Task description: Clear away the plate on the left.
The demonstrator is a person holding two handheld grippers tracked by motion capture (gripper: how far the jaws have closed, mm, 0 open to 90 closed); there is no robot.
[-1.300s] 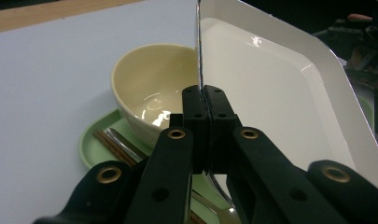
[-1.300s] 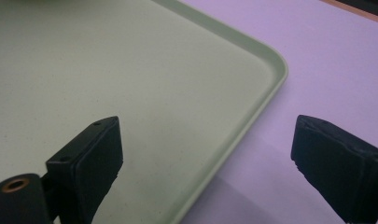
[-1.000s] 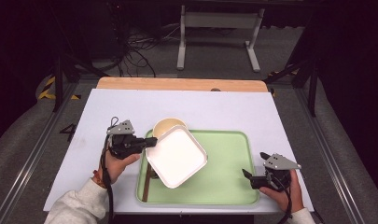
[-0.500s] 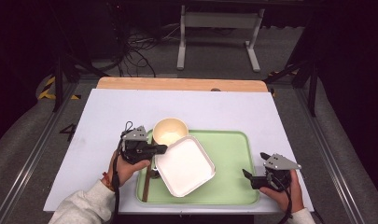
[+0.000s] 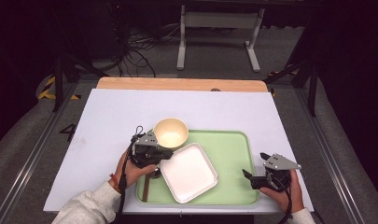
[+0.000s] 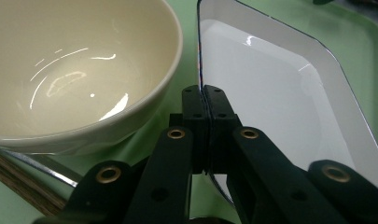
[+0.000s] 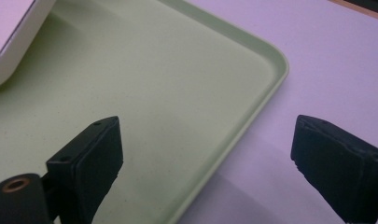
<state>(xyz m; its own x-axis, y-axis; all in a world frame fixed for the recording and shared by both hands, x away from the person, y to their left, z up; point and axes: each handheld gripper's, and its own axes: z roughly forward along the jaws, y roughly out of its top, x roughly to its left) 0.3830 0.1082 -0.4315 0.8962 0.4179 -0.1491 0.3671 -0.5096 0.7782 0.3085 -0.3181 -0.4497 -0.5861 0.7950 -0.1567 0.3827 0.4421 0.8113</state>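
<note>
Left gripper (image 5: 164, 154) pinches the white plate (image 5: 189, 172) by its thin rim, beside the bowl (image 5: 170, 133). It looks hard, smooth, slippery and breakable.

Light fell from above onto the counter (image 5: 112, 121), which showed bright against a floor and background sunk in near black. The high view was soft and slightly grainy. In the left gripper view, glare streaked the bowl (image 6: 70, 70) and the plate (image 6: 270, 88), and the close black links were blurred. The right gripper view was evenly lit, with soft shadow under the tray (image 7: 252, 93) rim.
</note>
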